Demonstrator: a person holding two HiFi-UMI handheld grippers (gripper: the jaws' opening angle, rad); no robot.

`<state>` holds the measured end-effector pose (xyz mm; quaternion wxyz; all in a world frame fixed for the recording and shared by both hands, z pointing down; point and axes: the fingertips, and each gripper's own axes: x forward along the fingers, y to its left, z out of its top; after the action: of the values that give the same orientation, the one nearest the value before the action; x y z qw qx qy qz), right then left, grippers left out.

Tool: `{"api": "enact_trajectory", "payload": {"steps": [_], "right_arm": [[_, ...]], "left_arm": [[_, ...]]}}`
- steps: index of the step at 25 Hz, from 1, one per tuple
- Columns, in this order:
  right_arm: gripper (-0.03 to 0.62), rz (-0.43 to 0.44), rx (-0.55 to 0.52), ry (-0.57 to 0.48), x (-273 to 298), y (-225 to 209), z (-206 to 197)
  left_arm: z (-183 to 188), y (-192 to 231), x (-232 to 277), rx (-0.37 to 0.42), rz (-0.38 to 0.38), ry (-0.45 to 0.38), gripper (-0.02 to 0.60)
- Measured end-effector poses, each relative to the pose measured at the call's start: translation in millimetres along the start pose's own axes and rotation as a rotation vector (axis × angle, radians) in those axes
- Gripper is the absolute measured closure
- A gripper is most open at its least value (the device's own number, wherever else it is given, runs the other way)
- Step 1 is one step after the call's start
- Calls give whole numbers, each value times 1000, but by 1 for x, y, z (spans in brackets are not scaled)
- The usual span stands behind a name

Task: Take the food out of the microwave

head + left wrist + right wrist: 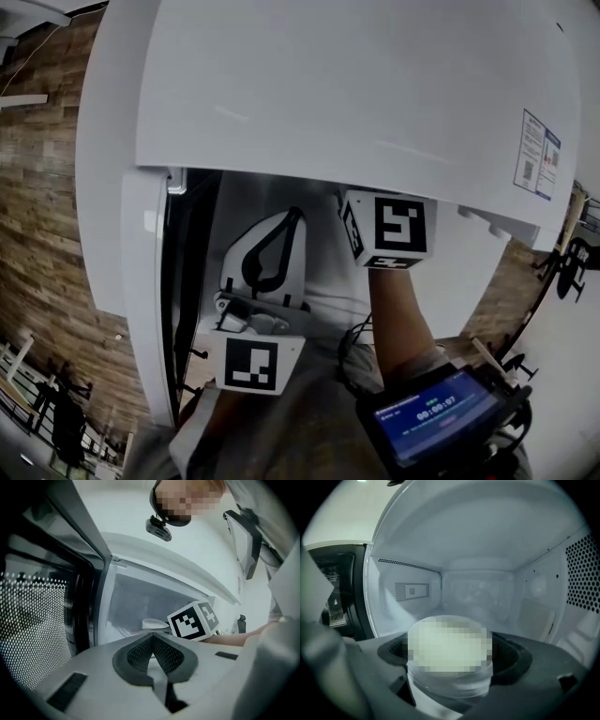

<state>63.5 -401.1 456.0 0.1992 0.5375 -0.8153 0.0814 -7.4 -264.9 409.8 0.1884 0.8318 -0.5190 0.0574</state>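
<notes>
The white microwave (pixel 356 84) stands with its door (pixel 145 281) swung out to the left. In the right gripper view a white round lidded container (pixel 450 681) sits inside the cavity, between the wide-spread jaws of my right gripper (pixel 450 644). Dark gaps show between it and the pads, so it is not squeezed. The head view shows only that gripper's marker cube (pixel 389 228); its jaws are hidden inside the oven. My left gripper (pixel 295 217) hangs in front of the opening beside the door, shut and empty (pixel 152 639). Past it the container's lid (pixel 154 623) shows.
The door's perforated window (pixel 33 630) is close on the left of the left gripper. The cavity's right wall (pixel 581 573) has vent holes. A small screen device (pixel 436 412) sits low in the head view, over the right forearm. A wood-panelled wall (pixel 47 234) lies at left.
</notes>
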Motion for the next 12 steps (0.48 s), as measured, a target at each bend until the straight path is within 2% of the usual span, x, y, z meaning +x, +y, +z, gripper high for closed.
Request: {"api": "enact_trajectory", "payload": {"steps": [12], "right_arm": [[80, -4, -19, -76, -23, 4, 13]], "left_arm": [[10, -11, -13, 21, -25, -25, 575]]}}
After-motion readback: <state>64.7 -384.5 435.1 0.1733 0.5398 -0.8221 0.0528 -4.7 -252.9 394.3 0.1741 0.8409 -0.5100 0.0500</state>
